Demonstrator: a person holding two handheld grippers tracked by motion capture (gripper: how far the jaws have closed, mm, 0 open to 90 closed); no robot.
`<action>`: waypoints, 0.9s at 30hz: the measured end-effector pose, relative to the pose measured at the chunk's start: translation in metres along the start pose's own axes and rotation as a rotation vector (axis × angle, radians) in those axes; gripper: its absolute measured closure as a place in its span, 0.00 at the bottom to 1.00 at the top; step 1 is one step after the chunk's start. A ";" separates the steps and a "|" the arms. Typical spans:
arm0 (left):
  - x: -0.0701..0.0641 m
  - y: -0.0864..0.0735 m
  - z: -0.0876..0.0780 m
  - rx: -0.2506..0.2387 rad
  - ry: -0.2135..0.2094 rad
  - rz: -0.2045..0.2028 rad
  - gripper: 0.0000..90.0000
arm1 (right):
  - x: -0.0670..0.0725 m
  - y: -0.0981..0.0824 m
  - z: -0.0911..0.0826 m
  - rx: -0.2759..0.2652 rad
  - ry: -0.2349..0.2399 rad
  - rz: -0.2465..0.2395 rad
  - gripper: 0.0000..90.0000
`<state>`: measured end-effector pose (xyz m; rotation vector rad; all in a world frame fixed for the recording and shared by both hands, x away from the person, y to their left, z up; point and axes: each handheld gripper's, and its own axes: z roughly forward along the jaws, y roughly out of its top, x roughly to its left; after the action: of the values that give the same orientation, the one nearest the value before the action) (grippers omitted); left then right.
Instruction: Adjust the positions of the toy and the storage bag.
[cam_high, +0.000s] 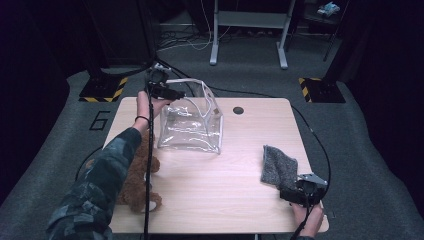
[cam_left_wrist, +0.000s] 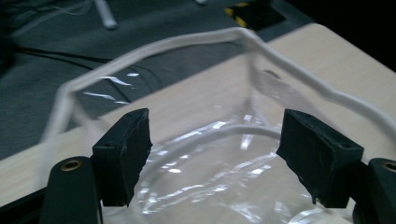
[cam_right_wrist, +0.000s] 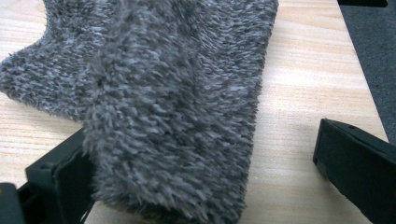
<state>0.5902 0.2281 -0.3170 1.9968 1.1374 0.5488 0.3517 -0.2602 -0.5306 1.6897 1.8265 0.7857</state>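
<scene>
A clear plastic bag (cam_high: 190, 127) with white trim stands upright on the wooden table (cam_high: 235, 195), left of centre. My left gripper (cam_high: 172, 93) hovers at the bag's top left rim; in the left gripper view the jaws of this gripper (cam_left_wrist: 217, 128) stand wide apart over the bag's white rim (cam_left_wrist: 299, 77) with nothing pressed between them. A grey fuzzy cloth (cam_high: 279, 167) lies near the right front. My right gripper (cam_high: 295, 191) sits at its near end, open; the cloth (cam_right_wrist: 163, 93) drapes over the left jaw while the right jaw is bare.
A brown teddy bear (cam_high: 140, 182) lies at the table's left front, under the person's left sleeve. A round dark hole (cam_high: 238, 110) marks the table's far side. Black stands with yellow-striped bases (cam_high: 102, 90) and white desk legs (cam_high: 215, 50) are on the floor beyond.
</scene>
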 end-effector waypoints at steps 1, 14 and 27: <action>0.004 -0.001 0.000 -0.002 0.013 -0.007 0.27 | 0.000 0.000 0.000 0.000 0.000 0.000 0.00; 0.058 -0.022 0.007 0.062 0.180 -0.199 0.25 | 0.000 0.000 0.000 0.000 0.000 0.000 0.00; 0.061 -0.033 0.019 0.147 0.036 -0.309 0.33 | 0.000 0.000 0.000 0.000 0.000 0.000 0.00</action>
<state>0.6166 0.2836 -0.3543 1.8873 1.5123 0.3499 0.3516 -0.2602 -0.5307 1.6894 1.8268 0.7856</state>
